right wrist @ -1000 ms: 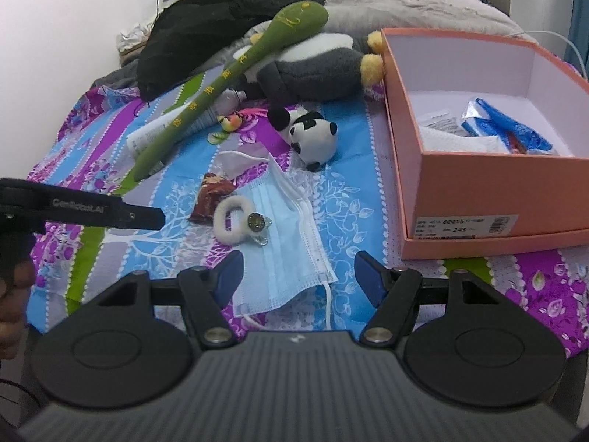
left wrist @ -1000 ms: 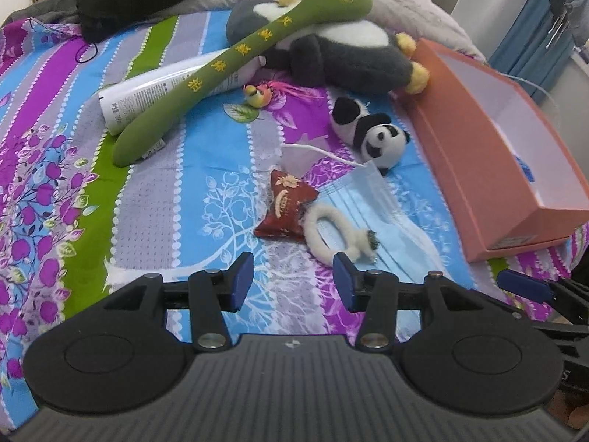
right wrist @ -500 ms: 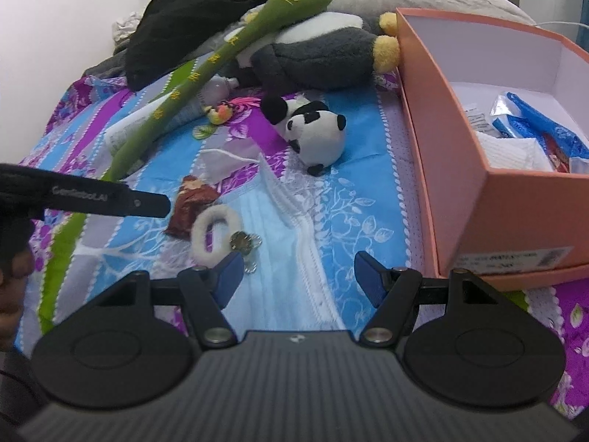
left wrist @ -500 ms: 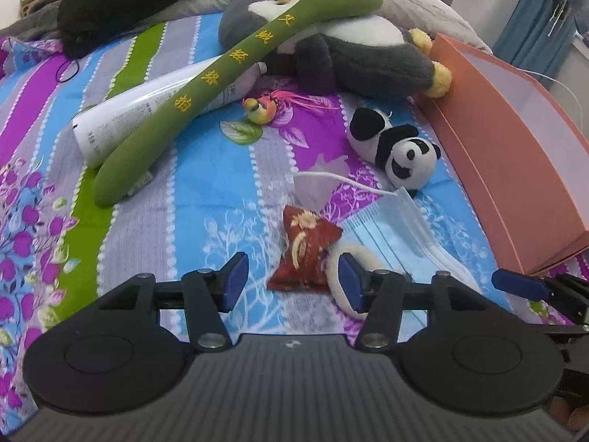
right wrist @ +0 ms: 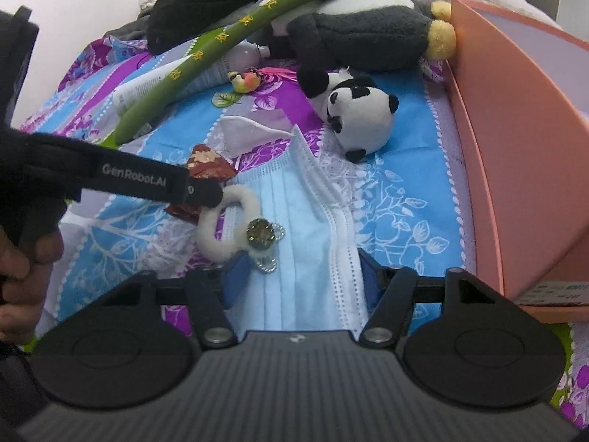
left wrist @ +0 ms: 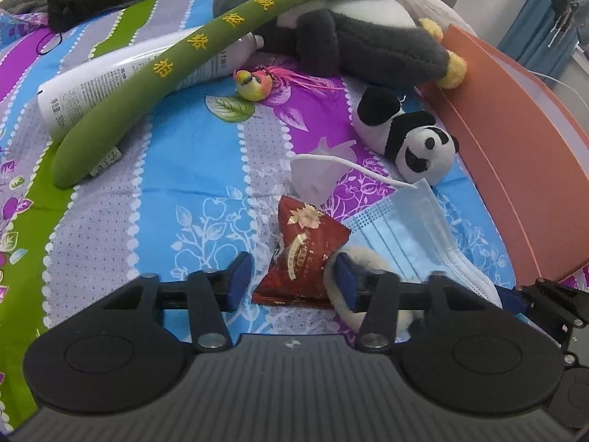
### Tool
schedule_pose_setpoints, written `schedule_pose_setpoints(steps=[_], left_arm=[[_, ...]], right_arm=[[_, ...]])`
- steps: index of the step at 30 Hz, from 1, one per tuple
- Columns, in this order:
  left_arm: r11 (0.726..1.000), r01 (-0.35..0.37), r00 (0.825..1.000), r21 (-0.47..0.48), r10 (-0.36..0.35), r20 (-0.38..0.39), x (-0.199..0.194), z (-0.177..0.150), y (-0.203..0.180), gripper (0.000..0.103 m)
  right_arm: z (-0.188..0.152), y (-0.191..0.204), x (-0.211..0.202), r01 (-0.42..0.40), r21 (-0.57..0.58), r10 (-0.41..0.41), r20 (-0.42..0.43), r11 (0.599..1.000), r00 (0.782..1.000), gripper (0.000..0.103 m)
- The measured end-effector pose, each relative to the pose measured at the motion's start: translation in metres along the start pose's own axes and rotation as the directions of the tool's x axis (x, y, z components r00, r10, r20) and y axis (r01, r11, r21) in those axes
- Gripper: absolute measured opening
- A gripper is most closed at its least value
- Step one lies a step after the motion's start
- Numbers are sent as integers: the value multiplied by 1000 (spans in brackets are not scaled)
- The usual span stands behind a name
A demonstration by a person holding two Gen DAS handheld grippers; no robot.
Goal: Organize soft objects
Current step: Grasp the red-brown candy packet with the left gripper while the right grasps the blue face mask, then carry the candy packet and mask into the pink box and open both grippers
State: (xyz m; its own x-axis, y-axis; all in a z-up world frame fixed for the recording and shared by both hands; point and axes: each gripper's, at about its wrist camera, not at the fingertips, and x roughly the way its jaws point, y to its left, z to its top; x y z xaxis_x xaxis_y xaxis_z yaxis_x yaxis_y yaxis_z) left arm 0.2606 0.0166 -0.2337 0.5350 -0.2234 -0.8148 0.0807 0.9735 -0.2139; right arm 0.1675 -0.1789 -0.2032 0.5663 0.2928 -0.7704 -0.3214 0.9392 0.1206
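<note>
Fingers [left wrist: 239,280] of the left gripper [left wrist: 292,283] spread wide apart, holding nothing, one blue pad on each side of the near end of a red candy packet [left wrist: 305,254] lying on the flowery bedsheet [left wrist: 206,191]. Just right of the packet, a fluffy white hair tie [left wrist: 359,258], partly hidden behind the right finger and resting on a blue face mask [left wrist: 412,232]. Farther off, a small panda plush [left wrist: 408,140], touching or almost touching the orange box [left wrist: 515,169] on the right. At the far side, a big gray and white plush [left wrist: 360,37], a long green plush stick [left wrist: 191,51] leaning across a white tube [left wrist: 110,84], and a tiny toy bird [left wrist: 254,83] near them. From the right wrist view, fingers [right wrist: 235,276] of the right gripper [right wrist: 303,280] also spread wide, gripping nothing, low over the face mask [right wrist: 291,228], one pad at each side of it. Fluffy hair tie [right wrist: 224,228] with a shiny charm just left of there, lying on the mask. Left gripper [right wrist: 200,193] poking in from the left, tip over the candy packet [right wrist: 208,164]. Small panda plush [right wrist: 353,110] farther off, near the orange box [right wrist: 508,140] on the right.
</note>
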Motion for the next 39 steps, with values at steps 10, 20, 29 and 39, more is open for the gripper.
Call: schedule_pose_setpoints(steps=[10, 20, 29, 39], left_arm=[[999, 20, 999, -47, -18, 49, -23, 4, 7, 27], [993, 49, 990, -108, -34, 133, -75, -4, 13, 27], [979, 86, 977, -188, -45, 209, -119, -21, 26, 27], [967, 126, 962, -220, -65, 265, -150, -30, 27, 27]], right_arm=[[5, -2, -22, -38, 93, 34, 38, 995, 999, 7], [31, 12, -55, 20, 29, -24, 135, 999, 991, 6], [61, 34, -86, 61, -51, -48, 219, 997, 974, 6], [87, 49, -120, 117, -114, -77, 306, 986, 949, 6]])
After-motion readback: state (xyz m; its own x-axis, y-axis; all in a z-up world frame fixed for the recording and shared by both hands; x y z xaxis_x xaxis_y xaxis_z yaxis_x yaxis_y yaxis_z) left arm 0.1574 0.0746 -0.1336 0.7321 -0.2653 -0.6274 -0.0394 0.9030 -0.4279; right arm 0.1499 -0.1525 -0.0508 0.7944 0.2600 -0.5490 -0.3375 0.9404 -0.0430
